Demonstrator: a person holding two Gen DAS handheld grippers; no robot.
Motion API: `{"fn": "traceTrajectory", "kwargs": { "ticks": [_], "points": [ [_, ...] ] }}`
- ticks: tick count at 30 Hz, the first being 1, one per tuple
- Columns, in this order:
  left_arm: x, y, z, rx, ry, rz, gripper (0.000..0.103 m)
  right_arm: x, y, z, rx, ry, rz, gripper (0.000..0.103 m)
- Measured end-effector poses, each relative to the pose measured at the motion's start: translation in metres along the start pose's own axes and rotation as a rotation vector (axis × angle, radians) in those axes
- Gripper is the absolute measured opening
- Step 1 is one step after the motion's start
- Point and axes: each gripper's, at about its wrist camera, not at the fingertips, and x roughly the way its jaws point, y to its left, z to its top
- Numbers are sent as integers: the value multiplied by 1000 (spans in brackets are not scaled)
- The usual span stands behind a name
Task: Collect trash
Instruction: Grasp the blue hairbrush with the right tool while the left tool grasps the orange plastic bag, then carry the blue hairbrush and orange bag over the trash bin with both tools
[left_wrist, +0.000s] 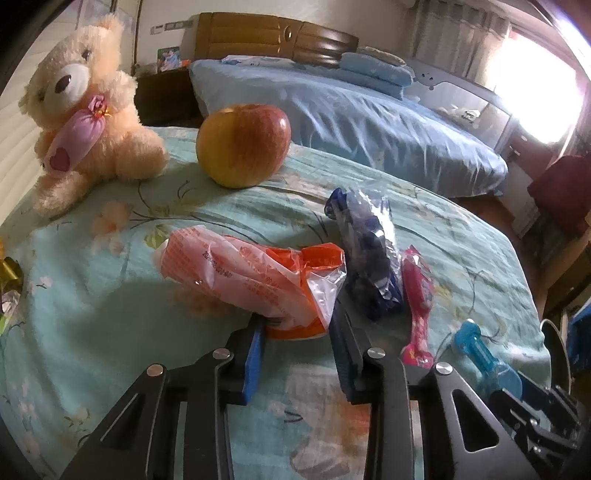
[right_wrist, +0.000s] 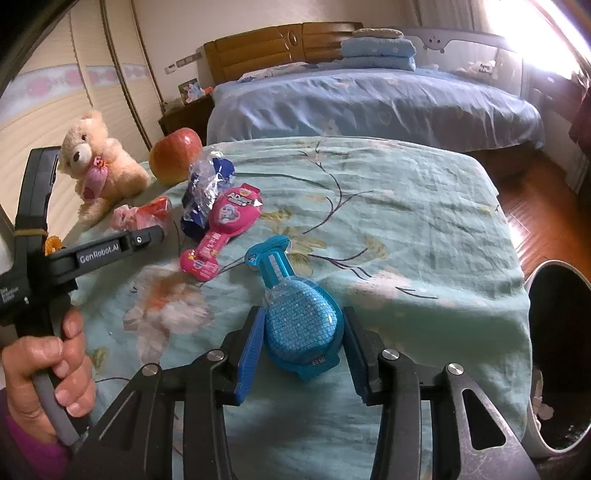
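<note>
Both claws stand open over the floral-quilted bed (right_wrist: 424, 229) — the left gripper (left_wrist: 295, 332) straddling a light, crinkly orange wrapper (left_wrist: 258, 277), the right gripper (right_wrist: 303, 332) bracketing a stiffer blue blister pack (right_wrist: 299, 321) near the front edge — best pinched across its bulb.

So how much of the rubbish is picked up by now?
Little looks done. The bin holds some scraps. In hand: the left tool straddles the orange wrapper, the right tool the blue packet. Left: dark blue wrapper, pink packet.
</note>
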Motion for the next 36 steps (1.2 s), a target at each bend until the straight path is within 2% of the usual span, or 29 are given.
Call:
{"fn": "traceTrajectory", "kwargs": {
  "ticks": [18,36],
  "points": [
    [-62,-20,-48,117,-10,-117,28,-24,-18,-13,81,-35,6,42],
    [-86,-74,-75,255,-2,-201,28,-57,-52,-30,163,-87,-38,42]
  ]
}}
